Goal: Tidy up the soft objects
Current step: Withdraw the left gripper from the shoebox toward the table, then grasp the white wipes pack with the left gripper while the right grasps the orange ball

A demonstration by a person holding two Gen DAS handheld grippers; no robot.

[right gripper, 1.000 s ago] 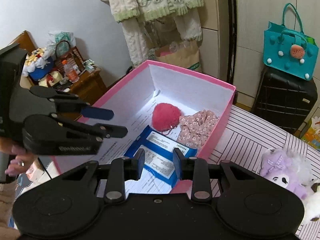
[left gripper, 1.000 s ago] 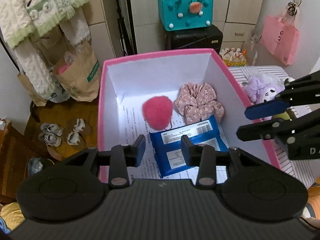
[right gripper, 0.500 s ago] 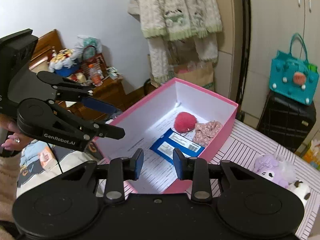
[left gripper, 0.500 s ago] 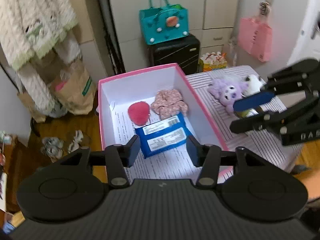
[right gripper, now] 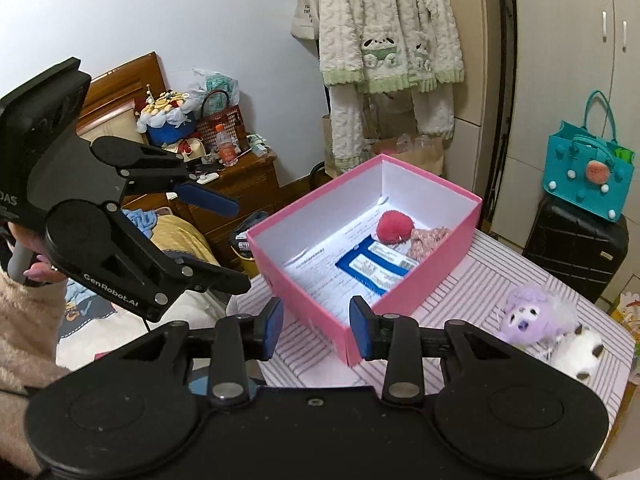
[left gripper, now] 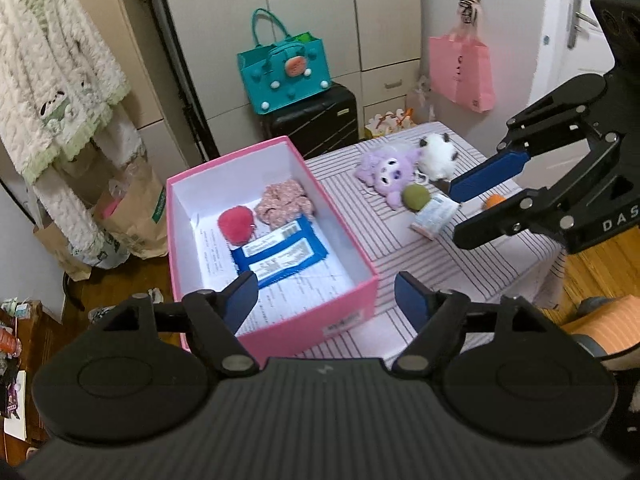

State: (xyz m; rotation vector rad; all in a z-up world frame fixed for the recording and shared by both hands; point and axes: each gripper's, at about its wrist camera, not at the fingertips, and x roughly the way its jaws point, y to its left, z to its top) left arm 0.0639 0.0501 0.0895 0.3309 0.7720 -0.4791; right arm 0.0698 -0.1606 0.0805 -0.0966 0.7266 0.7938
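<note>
Left wrist view, left to right. At the left edge, a cream fleece garment [left gripper: 60,80] hangs above a brown paper bag [left gripper: 132,216] bearing green lettering too small to read. Centre left, the open pink rectangular cardboard box [left gripper: 352,312] stands on the striped tablecloth [left gripper: 460,272]; a small printed label on its near wall is illegible. Inside, over printed paper, lie a red fluffy pom-pom [left gripper: 236,226], a pink floral fabric scrunchie [left gripper: 280,206] and a blue plastic packet [left gripper: 280,254] with white barcode labels. At bottom centre, the left gripper [left gripper: 324,296] has its jaws opening, with nothing between the blue pads. Upper centre, a teal felt handbag [left gripper: 286,72] sits on a black suitcase [left gripper: 316,120]. Right of the box lie a purple plush toy [left gripper: 384,172], a white fluffy plush [left gripper: 436,156], an olive-green ball [left gripper: 416,197], a small labelled packet [left gripper: 436,216] and an orange ball [left gripper: 495,201]. A pink tote [left gripper: 462,72] hangs upper right. At the right edge, the right gripper [left gripper: 468,208], marked "DAS", is opening its jaws, also empty.

Right wrist view: the left gripper's body at the left of the frame reads "GenRobot.AI".
</note>
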